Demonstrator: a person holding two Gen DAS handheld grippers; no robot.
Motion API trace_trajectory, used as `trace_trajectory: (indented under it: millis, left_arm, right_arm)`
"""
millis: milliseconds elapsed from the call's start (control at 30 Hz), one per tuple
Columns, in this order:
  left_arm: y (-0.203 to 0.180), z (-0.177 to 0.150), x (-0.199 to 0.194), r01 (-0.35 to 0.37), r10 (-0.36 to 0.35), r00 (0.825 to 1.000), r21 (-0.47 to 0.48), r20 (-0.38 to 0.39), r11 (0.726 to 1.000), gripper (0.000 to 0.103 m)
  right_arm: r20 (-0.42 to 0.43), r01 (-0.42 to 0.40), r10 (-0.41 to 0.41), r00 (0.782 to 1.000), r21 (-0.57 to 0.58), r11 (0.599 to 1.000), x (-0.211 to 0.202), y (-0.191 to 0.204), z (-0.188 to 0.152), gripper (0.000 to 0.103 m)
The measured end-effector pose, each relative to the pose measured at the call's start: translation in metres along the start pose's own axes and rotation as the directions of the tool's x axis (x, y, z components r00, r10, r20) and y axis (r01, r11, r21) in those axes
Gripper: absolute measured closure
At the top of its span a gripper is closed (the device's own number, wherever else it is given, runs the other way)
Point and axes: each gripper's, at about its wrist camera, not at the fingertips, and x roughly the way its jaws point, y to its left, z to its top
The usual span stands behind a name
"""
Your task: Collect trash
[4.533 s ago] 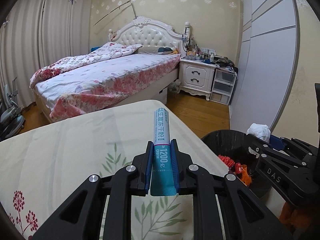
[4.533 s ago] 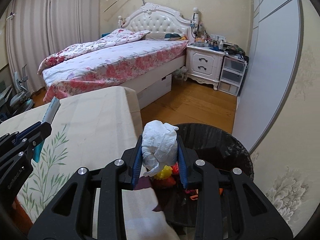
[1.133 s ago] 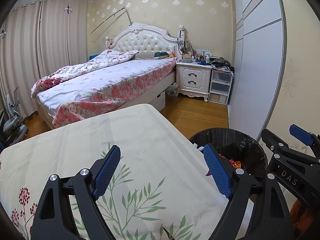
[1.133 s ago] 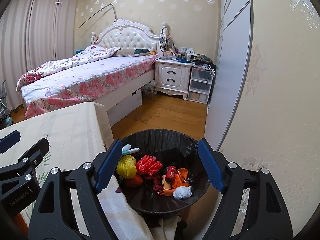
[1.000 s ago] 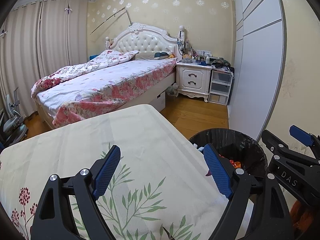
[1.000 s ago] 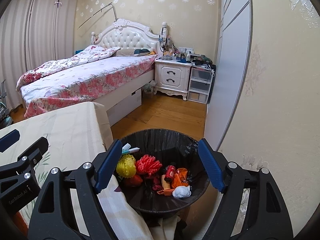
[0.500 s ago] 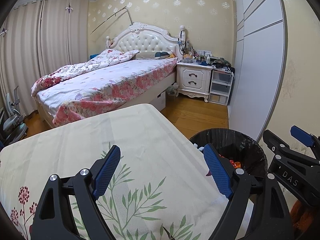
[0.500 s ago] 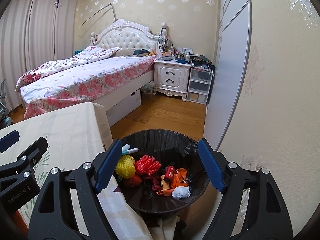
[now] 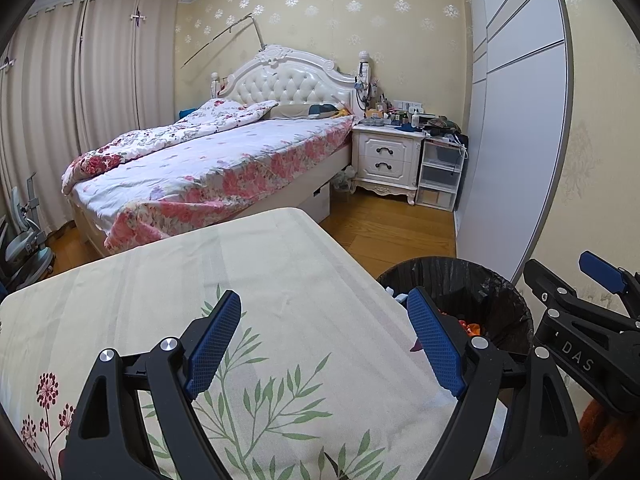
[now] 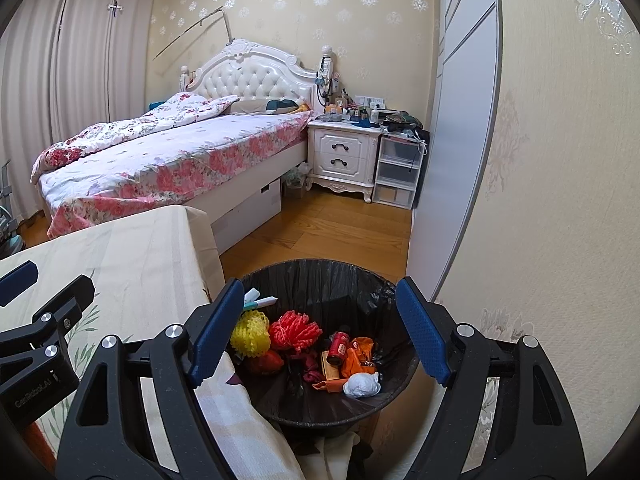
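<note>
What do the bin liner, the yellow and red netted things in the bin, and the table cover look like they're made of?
Bin liner: thin black plastic film, glossy and crinkled. Yellow netted thing and red netted thing: likely foam mesh fruit sleeves, judging by the puffy, matte lattice. Table cover: looks like woven fabric, matte cream with printed leaves, with soft creases and a drape over the table edge.

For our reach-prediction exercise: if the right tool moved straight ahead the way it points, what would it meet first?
Probably the black-lined trash bin: the open right tool frames its heap, nearest the red foam net. Depth is uncertain.
</note>
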Motion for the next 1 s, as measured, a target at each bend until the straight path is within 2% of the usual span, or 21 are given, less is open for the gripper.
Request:
trace_trajectory:
  millis: [1000]
  left_arm:
    - [-0.0044, -0.0012, 0.0002, -0.001, 0.001, 1.0, -0.008, -0.003, 1.0, 0.02]
  right_arm:
    - [0.001, 0.001, -0.001, 1.0, 0.0, 1.0, -0.0003, -0.0006, -0.0013, 0.026]
